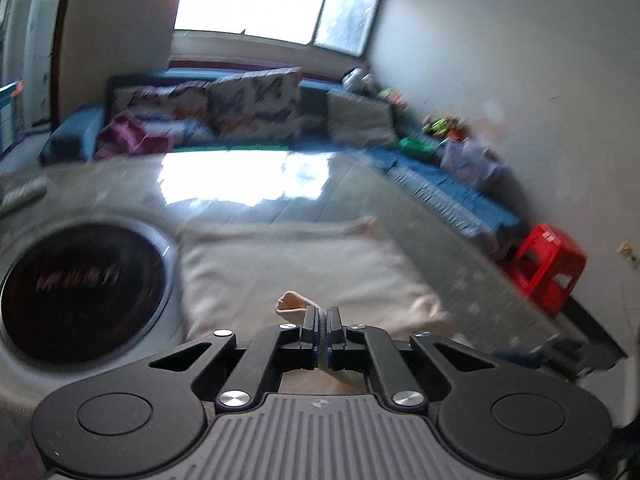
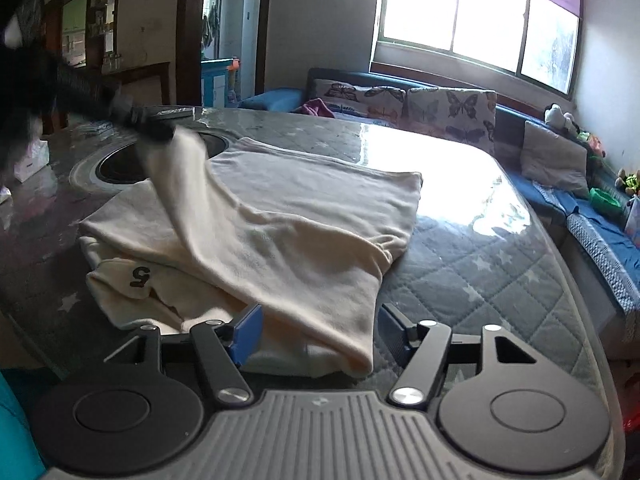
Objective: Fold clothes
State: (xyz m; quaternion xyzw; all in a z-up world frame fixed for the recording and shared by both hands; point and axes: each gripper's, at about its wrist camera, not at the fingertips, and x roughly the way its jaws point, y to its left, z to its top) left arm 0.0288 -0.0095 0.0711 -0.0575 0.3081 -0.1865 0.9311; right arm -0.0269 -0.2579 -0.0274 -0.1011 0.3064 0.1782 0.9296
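Cream cloth fills the near foreground: a shirt lying on the quilted table, spread from the near edge toward the round dark inset at the left side. It is the largest thing on the table and looks light, soft and limp, so it will likely sag and drag wherever it is not supported; corners and hems look like the best places to take hold.

One corner is lifted off toward the left side by the left gripper, whose jaws are pressed together on a pinch of cloth. At the near edge the right gripper has its jaws spread, with a folded edge of the shirt lying between them but not pinched.

A black "5" shows on an under layer near the left.

Layers below the top fold are hidden, so the garment's outline is unclear. The left wrist view is blurred, and the sleeves cannot be made out.
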